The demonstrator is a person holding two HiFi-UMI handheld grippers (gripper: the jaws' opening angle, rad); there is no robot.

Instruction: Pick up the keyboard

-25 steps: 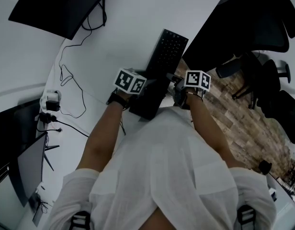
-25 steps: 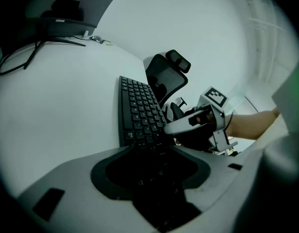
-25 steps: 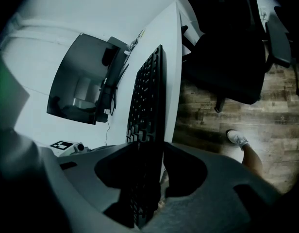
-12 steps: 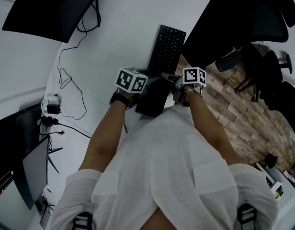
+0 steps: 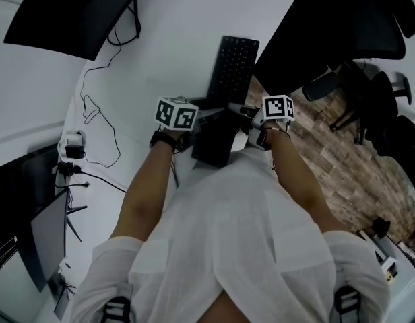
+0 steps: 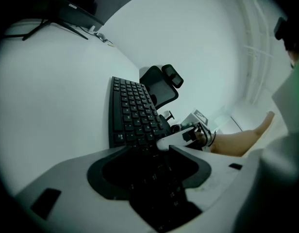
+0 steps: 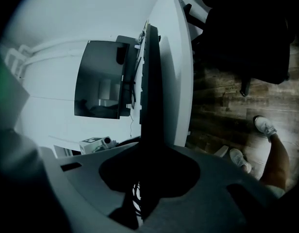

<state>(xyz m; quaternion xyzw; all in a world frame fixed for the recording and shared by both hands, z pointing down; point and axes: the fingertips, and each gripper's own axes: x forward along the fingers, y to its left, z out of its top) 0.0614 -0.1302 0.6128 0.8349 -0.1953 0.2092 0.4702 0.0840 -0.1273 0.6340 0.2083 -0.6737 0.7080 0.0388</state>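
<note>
A black keyboard (image 5: 232,73) lies lengthwise on the white desk (image 5: 167,39), with its near end at the desk's front edge by my body. My left gripper (image 5: 205,116) reaches in from the left at that near end. In the left gripper view the keyboard (image 6: 135,115) runs into the gap of the left gripper (image 6: 148,149), whose jaws are opening, and I see no pad pressing it. My right gripper (image 5: 240,110) comes in from the right. There the keyboard (image 7: 150,81) shows edge-on, and the right gripper (image 7: 150,147) is closing on its thin edge.
A black monitor (image 5: 66,5) stands at the desk's far left, another screen (image 5: 39,227) at the near left. Loose cables (image 5: 100,106) and a power adapter (image 5: 73,144) lie left of the keyboard. Dark office chairs (image 5: 382,93) stand on the wooden floor (image 5: 329,160) to the right.
The left gripper's marker cube has slid a little to the left, away from the keyboard. The right gripper stays at the keyboard's right side. The keyboard's near end has barely shifted.
</note>
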